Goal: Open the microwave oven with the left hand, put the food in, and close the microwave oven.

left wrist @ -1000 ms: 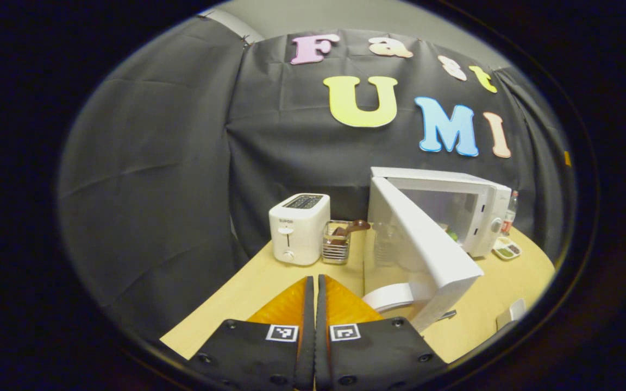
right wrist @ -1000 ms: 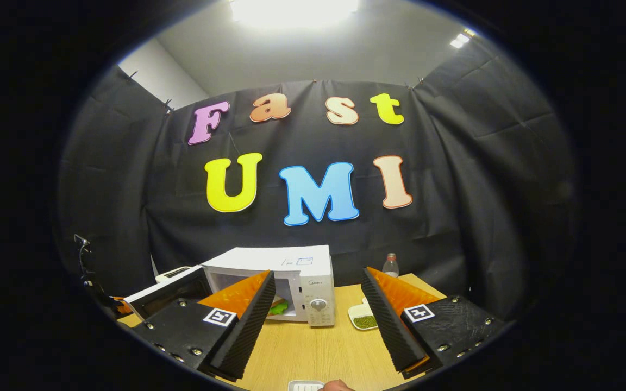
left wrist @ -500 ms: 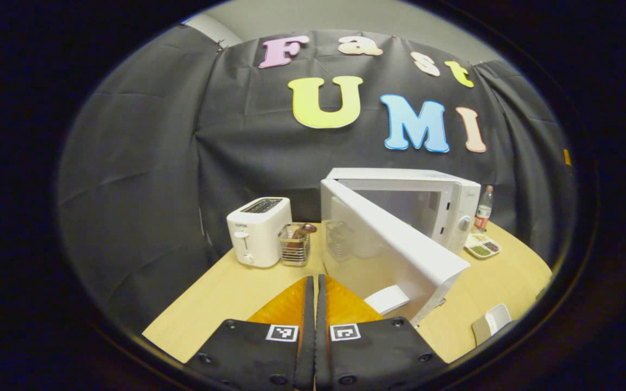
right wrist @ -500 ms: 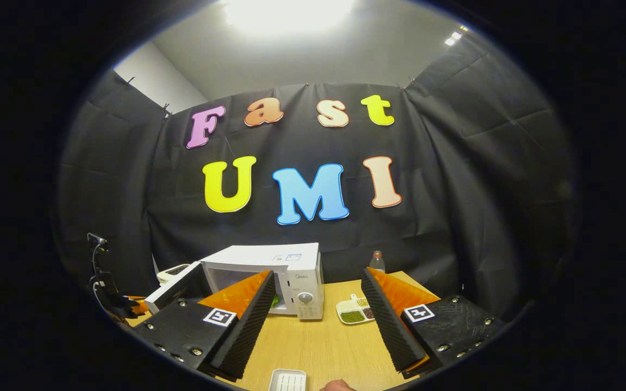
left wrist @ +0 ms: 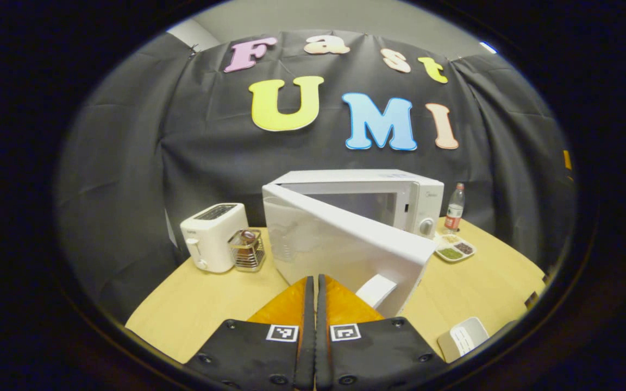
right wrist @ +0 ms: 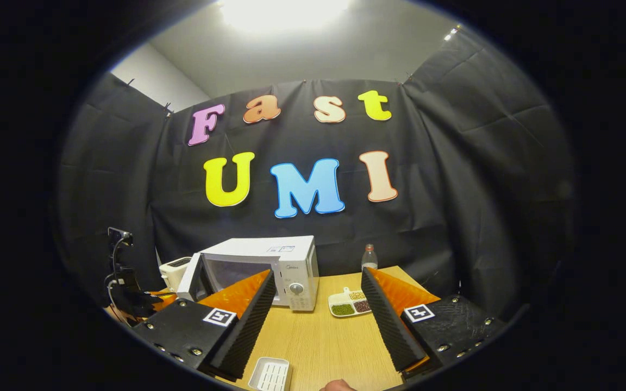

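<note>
Since the earlier frame, the microwave door [left wrist: 345,239] has swung nearer its microwave [left wrist: 378,198], standing partly ajar. Left gripper [left wrist: 315,288], fingers pressed together and empty, sits just before the door's outer edge. Right gripper [right wrist: 318,304], wide open and empty, hangs over bare table [right wrist: 324,342] right of the microwave.

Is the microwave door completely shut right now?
No: in the left gripper view the microwave door stands partly ajar, swung out from the microwave with a gap along its handle side.
</note>
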`<move>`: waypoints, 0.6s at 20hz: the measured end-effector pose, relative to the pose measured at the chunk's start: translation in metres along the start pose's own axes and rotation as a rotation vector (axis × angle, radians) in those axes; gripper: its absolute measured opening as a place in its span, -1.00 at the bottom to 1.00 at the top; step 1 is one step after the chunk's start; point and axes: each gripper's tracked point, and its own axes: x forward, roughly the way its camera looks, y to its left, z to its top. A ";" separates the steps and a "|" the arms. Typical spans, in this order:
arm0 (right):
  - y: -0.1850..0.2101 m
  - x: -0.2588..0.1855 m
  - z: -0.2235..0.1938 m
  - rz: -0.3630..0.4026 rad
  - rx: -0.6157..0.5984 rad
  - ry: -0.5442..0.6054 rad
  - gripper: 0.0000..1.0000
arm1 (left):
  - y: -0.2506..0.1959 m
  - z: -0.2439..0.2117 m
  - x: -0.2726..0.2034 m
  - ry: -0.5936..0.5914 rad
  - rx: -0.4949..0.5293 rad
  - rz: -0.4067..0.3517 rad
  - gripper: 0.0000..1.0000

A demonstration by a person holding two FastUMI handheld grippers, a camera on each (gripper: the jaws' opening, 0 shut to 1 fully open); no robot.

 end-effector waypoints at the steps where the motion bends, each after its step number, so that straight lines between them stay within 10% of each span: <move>1: -0.001 0.001 -0.001 -0.006 -0.002 0.003 0.92 | -0.006 0.001 0.006 0.001 0.006 -0.013 -0.86; 12: 0.005 0.028 -0.002 -0.090 -0.027 0.034 0.92 | -0.067 0.010 0.071 0.019 0.052 -0.215 -0.85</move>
